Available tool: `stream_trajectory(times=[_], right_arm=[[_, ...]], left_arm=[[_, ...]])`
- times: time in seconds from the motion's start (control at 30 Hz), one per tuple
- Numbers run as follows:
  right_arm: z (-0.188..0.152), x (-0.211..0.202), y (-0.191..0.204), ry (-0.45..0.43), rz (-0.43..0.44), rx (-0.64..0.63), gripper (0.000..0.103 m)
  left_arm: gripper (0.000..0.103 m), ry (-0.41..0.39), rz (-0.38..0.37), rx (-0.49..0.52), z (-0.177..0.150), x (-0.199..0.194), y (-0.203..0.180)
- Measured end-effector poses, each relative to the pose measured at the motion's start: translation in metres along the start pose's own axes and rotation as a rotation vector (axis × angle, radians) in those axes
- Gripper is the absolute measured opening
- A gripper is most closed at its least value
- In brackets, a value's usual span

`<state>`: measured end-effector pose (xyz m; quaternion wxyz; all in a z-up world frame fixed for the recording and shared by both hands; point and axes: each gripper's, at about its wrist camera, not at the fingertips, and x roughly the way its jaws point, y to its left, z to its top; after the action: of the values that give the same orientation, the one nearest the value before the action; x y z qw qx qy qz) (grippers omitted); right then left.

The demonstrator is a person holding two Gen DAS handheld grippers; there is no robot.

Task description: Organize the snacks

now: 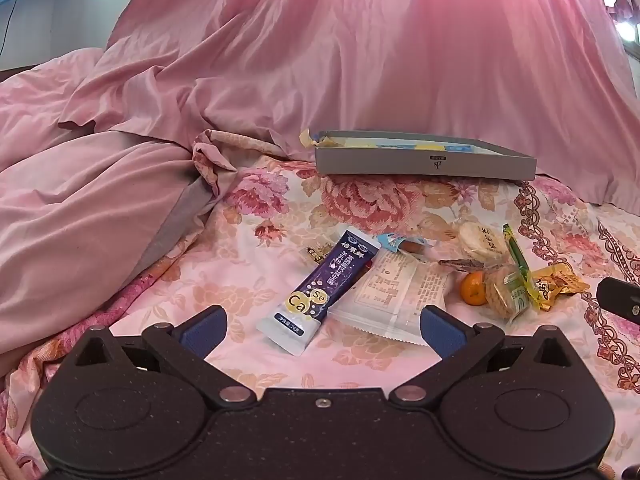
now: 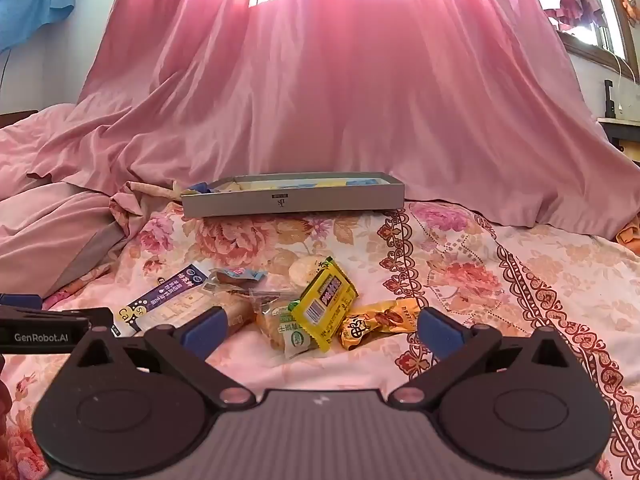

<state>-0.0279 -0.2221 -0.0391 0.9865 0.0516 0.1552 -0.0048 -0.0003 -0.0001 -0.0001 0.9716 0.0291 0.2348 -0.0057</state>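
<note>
Left gripper [image 1: 323, 322] and right gripper [image 2: 322, 326] gape fully, empty. Grey box [image 2: 294, 202] waits at twelve o'clock; white packet [image 1: 394, 294], purple sachet [image 1: 318, 290], yellow pack [image 2: 324, 304] nearby: light, slippery film, likely pinched at edges.

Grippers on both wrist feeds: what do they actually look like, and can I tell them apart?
Both have black linkage arms with silver pivot pins, round side housings and blue ribbed pads. The left gripper has a speckled black body with a centre screw. The right gripper has a ribbed grey body. The right wrist view shows white "GenRobot.AI" lettering on the left one's side.
</note>
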Motion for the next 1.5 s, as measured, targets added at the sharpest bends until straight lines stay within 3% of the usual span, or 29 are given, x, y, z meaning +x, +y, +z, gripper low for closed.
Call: stream_trajectory(times=[1.5], right_arm=[[-0.0005,-0.0043,-0.0019,0.005,0.000,0.007,0.103]], left_arm=[[0.102,-0.001,-0.002,-0.003,0.0000,0.0001,0.0001]])
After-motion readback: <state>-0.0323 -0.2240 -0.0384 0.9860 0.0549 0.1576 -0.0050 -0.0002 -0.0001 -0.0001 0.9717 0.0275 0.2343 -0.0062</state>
